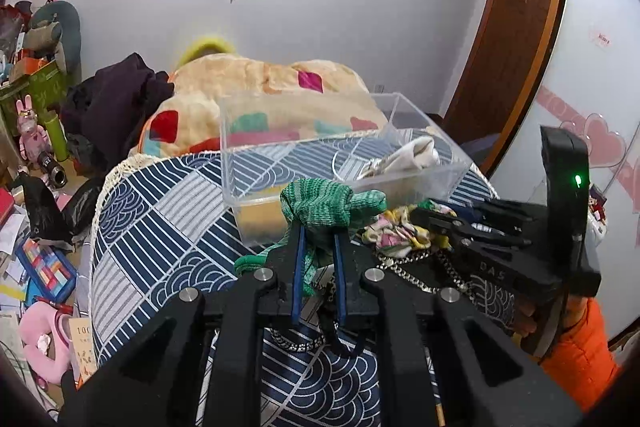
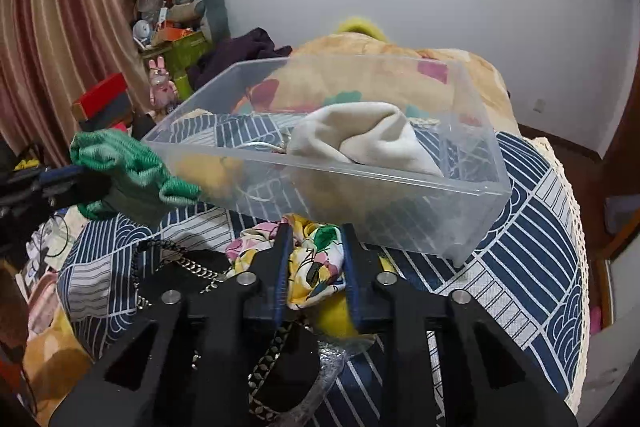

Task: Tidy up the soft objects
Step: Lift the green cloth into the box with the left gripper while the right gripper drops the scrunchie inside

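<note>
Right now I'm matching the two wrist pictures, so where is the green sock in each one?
Left wrist: the green sock is at centre, pinched at the left gripper tips, just before the clear bin.
Right wrist: the sock is at far left, by the bin's left corner, above the bedspread.
Shared landmark: the cream cloth inside the bin.
</note>
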The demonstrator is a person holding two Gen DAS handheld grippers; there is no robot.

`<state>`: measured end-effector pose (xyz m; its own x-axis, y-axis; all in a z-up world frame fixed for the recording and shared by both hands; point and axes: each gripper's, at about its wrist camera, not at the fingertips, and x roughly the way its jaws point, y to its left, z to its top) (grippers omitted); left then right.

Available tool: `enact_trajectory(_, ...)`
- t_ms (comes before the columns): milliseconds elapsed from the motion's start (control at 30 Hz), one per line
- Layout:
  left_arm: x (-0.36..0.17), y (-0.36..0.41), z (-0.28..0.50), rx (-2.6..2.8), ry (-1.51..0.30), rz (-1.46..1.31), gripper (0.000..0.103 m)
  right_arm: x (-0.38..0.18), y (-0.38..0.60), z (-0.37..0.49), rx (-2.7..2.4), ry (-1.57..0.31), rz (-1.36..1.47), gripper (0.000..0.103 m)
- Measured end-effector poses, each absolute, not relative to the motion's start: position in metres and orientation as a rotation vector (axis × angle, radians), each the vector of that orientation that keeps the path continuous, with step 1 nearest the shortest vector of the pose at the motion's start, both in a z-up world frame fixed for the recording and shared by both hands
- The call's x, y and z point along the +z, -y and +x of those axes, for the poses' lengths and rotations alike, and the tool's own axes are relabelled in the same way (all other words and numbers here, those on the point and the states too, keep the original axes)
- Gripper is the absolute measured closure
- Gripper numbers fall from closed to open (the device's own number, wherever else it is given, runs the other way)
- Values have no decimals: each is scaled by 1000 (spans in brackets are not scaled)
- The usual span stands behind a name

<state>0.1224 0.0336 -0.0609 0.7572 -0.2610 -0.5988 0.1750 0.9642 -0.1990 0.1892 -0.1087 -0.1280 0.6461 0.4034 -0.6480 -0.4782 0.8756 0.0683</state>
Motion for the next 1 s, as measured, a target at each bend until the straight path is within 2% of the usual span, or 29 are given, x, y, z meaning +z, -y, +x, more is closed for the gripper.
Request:
enact_trajectory(100,-53,-37,122,-236,-648,-148,91,-121,114,179,499,-679,-96,90)
enact_trajectory(533,-14,-45,139,-195,-525,-119,91,-42,136,161,472,-419,20,90)
enact_trajectory(733,-19,-45,164,-180,-526,-122,91,-46,115,186,445,-427,10,90)
enact_trajectory(1000,-49,-38,210,-183,-621,-167,91,-72,86,219,400,-518,-48,90)
